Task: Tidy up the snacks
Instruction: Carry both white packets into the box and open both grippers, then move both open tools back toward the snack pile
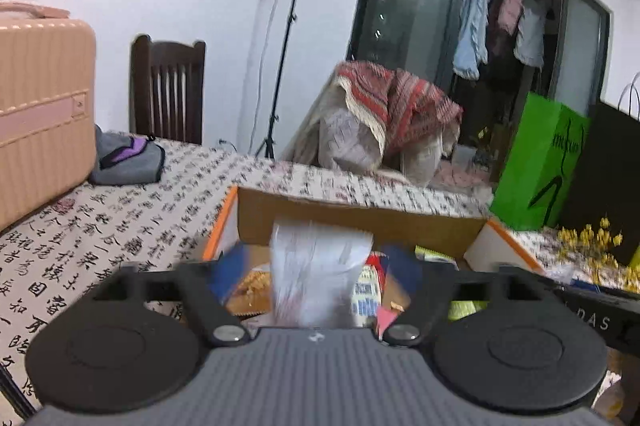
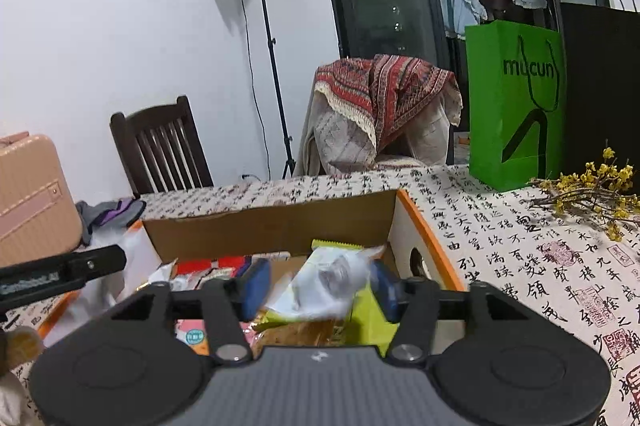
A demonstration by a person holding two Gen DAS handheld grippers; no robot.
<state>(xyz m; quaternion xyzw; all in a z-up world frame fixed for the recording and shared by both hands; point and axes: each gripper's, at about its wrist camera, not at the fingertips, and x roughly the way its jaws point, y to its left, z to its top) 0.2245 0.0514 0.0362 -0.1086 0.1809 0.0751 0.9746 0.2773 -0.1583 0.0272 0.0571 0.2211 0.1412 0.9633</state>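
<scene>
Both tools hang over the open cardboard box (image 2: 272,230) on the desk (image 2: 500,246); the left tool (image 1: 316,266) is spread wide, a blurred white packet (image 1: 316,266) loose between its fingers; the right tool (image 2: 320,286) stands partly open around a clear-wrapped snack packet (image 2: 328,282), its blue pads (image 2: 256,286) apparently off it; more snacks fill the box.

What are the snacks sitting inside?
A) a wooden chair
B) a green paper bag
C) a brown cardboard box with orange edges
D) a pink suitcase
C: the snack packets lie inside the open brown cardboard box with orange edges on the table, while the green paper bag stands apart, further back.
</scene>
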